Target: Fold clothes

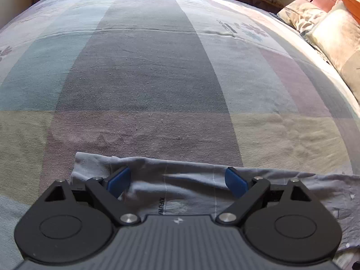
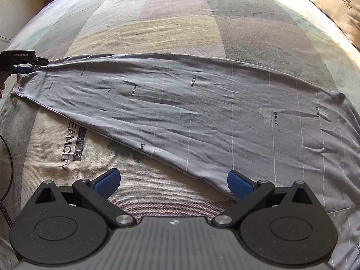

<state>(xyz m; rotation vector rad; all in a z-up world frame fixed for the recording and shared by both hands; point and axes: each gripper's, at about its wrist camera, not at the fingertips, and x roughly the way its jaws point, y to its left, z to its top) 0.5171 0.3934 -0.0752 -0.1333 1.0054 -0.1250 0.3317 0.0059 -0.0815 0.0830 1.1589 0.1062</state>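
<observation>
Although both wrist views take in the bed, each leaves much out. From the left wrist, only the near strip of the grey garment (image 1: 191, 186) shows; its lower part is hidden under the left gripper (image 1: 177, 181) body and its right end runs off the frame. That gripper's 2 blue pads (image 1: 119, 181) stand wide apart over the cloth, with nothing clamped between them; whether their tips touch the fabric is hard to tell, since that patch is blurred.

From the right wrist, the garment (image 2: 191, 112) lies spread and wrinkled across the striped bedspread (image 2: 175, 29), narrowing to a point at the far left and widening toward the right, where it is cut off by the frame edge. Small printed words dot it. Here the right gripper (image 2: 173, 183) hangs with its pads (image 2: 108, 182) apart too; the right pad sits just at the garment's near hem, the left one over bare bedspread.

Only this view shows the left gripper (image 2: 22, 64) from outside, at the garment's narrow end, half cut off by the frame. Only the left view shows the pillows (image 1: 330, 36) at the bed's far right.
</observation>
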